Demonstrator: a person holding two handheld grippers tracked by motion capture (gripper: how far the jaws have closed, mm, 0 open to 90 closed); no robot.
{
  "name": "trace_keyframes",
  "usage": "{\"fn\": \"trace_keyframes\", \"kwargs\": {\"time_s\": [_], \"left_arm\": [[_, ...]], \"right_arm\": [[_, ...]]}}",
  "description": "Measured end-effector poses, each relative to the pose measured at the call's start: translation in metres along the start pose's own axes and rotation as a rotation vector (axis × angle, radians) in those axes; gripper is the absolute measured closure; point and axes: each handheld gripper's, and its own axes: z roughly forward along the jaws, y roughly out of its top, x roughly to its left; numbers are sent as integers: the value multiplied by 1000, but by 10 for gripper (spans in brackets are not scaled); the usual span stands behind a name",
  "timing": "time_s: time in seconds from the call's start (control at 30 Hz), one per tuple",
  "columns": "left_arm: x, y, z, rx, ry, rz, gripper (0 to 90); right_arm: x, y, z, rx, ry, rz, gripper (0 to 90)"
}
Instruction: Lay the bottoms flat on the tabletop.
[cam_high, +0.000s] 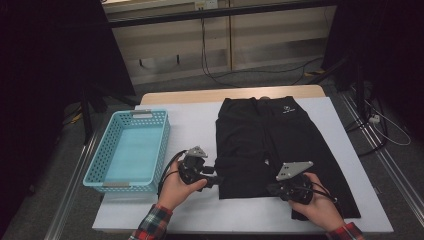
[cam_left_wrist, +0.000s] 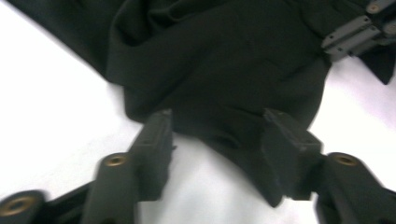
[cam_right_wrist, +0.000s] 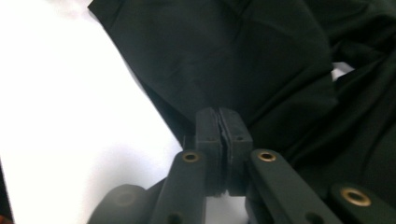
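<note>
A pair of black shorts lies flat on the white table, waistband with a small white logo at the far end. My left gripper sits at the garment's near left corner. In the left gripper view its jaws stand open, with a fold of the black cloth lying between them, and the pads do not press it. My right gripper is at the near hem, right of the middle. In the right gripper view its pads are shut tight together at the cloth's edge, pinching the hem.
A light blue perforated basket stands on the table's left side, with nothing in it. Bare white table lies between basket and shorts. Cables run over the floor behind the table, and dark stands flank it.
</note>
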Motion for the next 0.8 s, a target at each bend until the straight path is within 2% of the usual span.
{"fn": "trace_keyframes", "kwargs": {"time_s": [0.03,0.17,0.2,0.3,0.43,0.57,0.67,0.7,0.8], "left_arm": [[1,0,0,-1,7,-3,395],[3,0,0,-9,27,-6,286],[3,0,0,-12,34,-5,278],[4,2,-1,-17,56,11,246],[5,6,-6,-36,79,19,218],[6,7,-9,-47,90,22,216],[9,7,-8,-40,107,19,211],[9,7,-8,-43,111,16,211],[11,8,-9,-54,112,4,211]], "right_arm": [[0,0,0,2,2,-2,837],[5,5,2,-73,22,-33,639],[7,7,4,-80,20,-40,624],[12,11,12,-94,43,-40,593],[17,17,24,-96,53,-65,567],[19,23,31,-123,98,-44,556],[23,23,41,-68,90,-80,503],[24,23,42,-85,87,-89,507],[24,23,44,-89,70,-92,567]]}}
